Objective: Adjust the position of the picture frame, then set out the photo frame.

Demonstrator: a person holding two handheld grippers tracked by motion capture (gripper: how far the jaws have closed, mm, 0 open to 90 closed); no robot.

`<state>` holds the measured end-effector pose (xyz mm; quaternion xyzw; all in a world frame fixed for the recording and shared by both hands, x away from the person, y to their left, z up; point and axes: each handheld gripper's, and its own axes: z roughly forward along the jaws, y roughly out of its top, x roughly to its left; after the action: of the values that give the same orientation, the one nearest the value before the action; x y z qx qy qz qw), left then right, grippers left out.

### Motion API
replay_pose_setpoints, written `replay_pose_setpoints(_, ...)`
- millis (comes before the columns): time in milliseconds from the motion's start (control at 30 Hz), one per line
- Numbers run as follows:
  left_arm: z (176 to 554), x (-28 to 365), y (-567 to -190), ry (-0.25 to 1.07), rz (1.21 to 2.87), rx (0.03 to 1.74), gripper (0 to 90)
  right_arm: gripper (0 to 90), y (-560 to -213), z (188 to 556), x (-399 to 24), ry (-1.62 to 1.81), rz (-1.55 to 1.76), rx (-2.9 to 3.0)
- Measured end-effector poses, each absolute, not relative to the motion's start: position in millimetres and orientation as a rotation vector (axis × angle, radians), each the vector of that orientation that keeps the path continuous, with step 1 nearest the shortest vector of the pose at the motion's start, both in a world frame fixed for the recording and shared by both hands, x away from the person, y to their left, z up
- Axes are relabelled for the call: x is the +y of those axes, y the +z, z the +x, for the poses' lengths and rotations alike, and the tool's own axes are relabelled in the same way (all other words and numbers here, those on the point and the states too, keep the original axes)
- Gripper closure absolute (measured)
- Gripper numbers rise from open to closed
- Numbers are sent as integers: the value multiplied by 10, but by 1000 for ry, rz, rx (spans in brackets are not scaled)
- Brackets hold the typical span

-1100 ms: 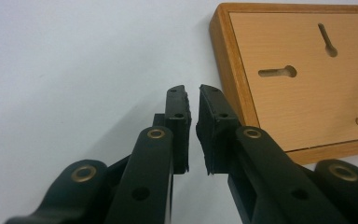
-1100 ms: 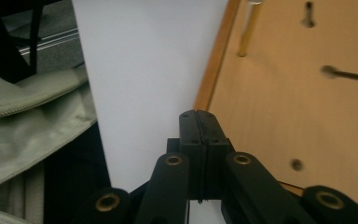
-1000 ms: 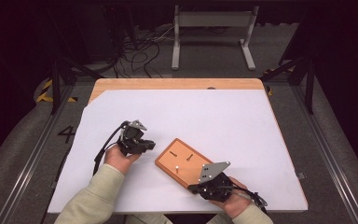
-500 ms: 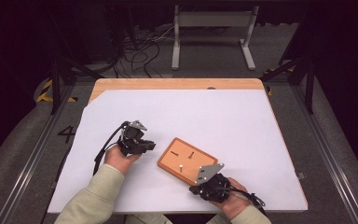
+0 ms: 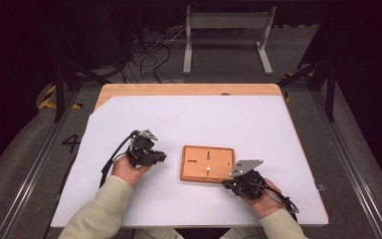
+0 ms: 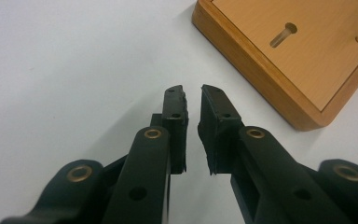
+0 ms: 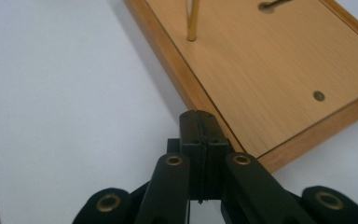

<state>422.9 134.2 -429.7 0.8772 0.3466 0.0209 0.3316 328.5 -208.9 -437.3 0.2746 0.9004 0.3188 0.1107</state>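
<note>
The flat rectangular wooden peg board [image 5: 207, 164] lies between the slightly parted left gripper [image 6: 192, 100] and the nearer, empty, closed right gripper [image 7: 199, 123].

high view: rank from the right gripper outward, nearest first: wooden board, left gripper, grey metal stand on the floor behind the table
1. Wooden board: right beside the right gripper, just up and to its left.
2. Left gripper: past the board, on the table's left half.
3. Grey metal stand: on the floor beyond the table's far edge, farthest.
</note>
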Motion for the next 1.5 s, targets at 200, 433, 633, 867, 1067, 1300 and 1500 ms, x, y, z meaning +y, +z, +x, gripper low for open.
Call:
replay_pose_setpoints(200,4216,1348,-4296,59,2295,905,796,900,-4386,3334,-2154,943,831,2607)
replay_pose_setpoints(433,4199,1355,-4273,55,2288,893,769,900,-4204,3280,-2153,1041,793,2575)
replay_pose_setpoints(633,4171,1353,-4218,44,2282,853,677,839,-4050,3278,-2194,1076,732,2549)
replay_pose_setpoints(867,4168,1382,-4160,38,2255,849,606,705,-3957,3357,-2199,1094,714,2522)
replay_pose_setpoints(1067,4153,1417,-4148,47,2245,863,581,576,-3881,3470,-2091,1109,680,2574)
replay_pose_setpoints(1300,4148,1479,-4165,47,2244,887,563,556,-3862,3579,-1949,1090,644,2606)
replay_pose_setpoints(1500,4143,1509,-4182,47,2246,894,555,565,-3898,3671,-1799,1068,566,2645)
